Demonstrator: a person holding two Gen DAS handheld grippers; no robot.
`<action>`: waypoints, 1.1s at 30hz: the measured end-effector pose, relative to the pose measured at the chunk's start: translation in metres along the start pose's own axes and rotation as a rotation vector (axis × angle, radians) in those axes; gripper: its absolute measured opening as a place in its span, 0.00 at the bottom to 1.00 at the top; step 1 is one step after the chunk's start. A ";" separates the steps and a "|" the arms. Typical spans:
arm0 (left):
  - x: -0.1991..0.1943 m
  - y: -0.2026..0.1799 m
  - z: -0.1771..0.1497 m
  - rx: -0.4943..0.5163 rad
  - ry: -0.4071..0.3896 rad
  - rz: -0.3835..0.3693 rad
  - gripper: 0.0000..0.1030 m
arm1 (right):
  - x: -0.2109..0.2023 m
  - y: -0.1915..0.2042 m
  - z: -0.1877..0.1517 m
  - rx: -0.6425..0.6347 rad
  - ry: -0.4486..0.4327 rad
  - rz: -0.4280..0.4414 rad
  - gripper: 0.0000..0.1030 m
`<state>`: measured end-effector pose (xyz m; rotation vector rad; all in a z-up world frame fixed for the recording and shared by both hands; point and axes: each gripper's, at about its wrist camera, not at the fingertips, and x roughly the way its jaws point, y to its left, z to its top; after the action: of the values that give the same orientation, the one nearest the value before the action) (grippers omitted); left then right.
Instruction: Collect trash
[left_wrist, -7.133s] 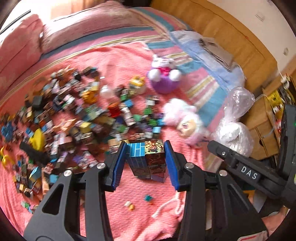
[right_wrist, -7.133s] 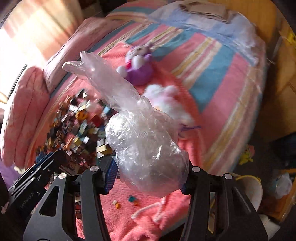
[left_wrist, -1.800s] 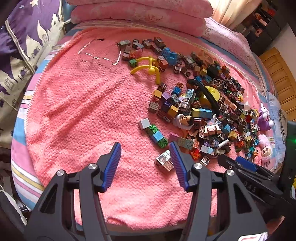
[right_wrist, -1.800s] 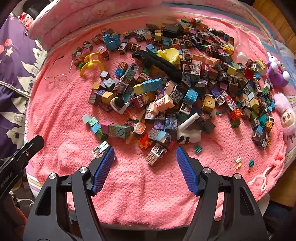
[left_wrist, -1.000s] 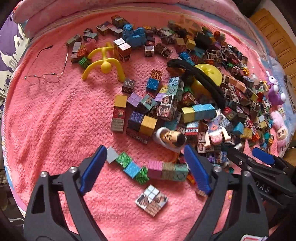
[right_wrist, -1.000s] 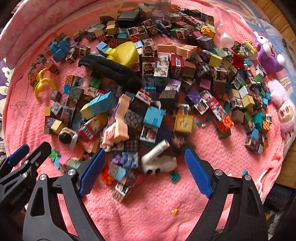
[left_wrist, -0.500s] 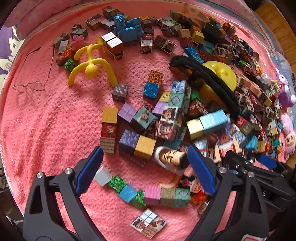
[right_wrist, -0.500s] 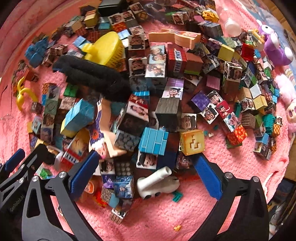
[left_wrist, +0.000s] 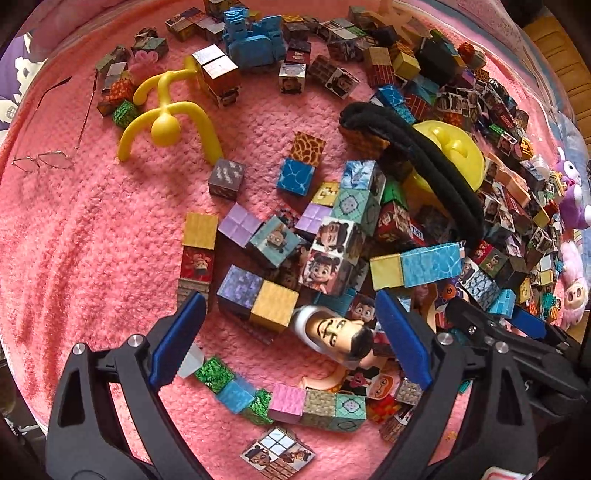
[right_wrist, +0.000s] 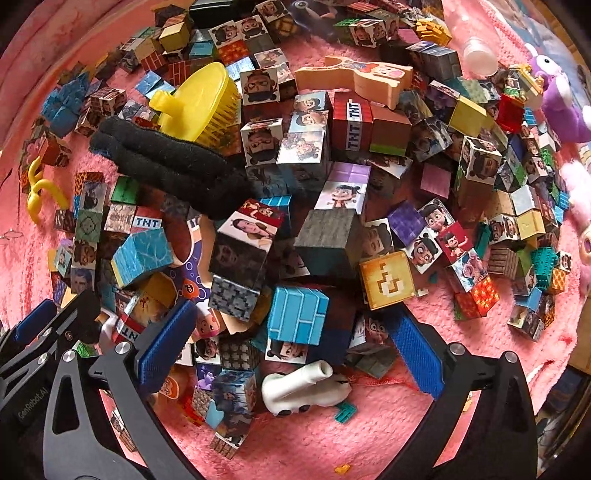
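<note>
Both tongs hang spread wide and empty over a pink blanket (left_wrist: 92, 229) strewn with printed blocks. The left tongs (left_wrist: 291, 343) straddle a purple and yellow block pair (left_wrist: 258, 299) and a toy head (left_wrist: 336, 332), with a row of blocks (left_wrist: 280, 398) lying just below them. The right tongs (right_wrist: 291, 347) straddle a blue brick block (right_wrist: 299, 314), with a white toy (right_wrist: 303, 387) lying between the pads nearer the camera and a black glove (right_wrist: 173, 162) beside a yellow brush (right_wrist: 203, 103) farther off.
</note>
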<state>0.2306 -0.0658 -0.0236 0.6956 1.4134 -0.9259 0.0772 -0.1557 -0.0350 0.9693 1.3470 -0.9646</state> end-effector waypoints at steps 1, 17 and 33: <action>0.002 0.000 -0.003 -0.001 0.006 -0.006 0.86 | 0.001 -0.004 -0.005 -0.005 -0.005 -0.002 0.97; 0.010 -0.011 -0.050 0.096 0.061 0.029 0.86 | 0.026 0.000 -0.060 -0.054 0.073 -0.026 0.89; -0.017 0.008 -0.116 0.099 0.010 0.029 0.86 | 0.027 0.017 -0.116 -0.082 0.051 -0.046 0.88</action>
<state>0.1802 0.0397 -0.0155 0.7940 1.3693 -0.9760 0.0566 -0.0406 -0.0613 0.9095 1.4460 -0.9167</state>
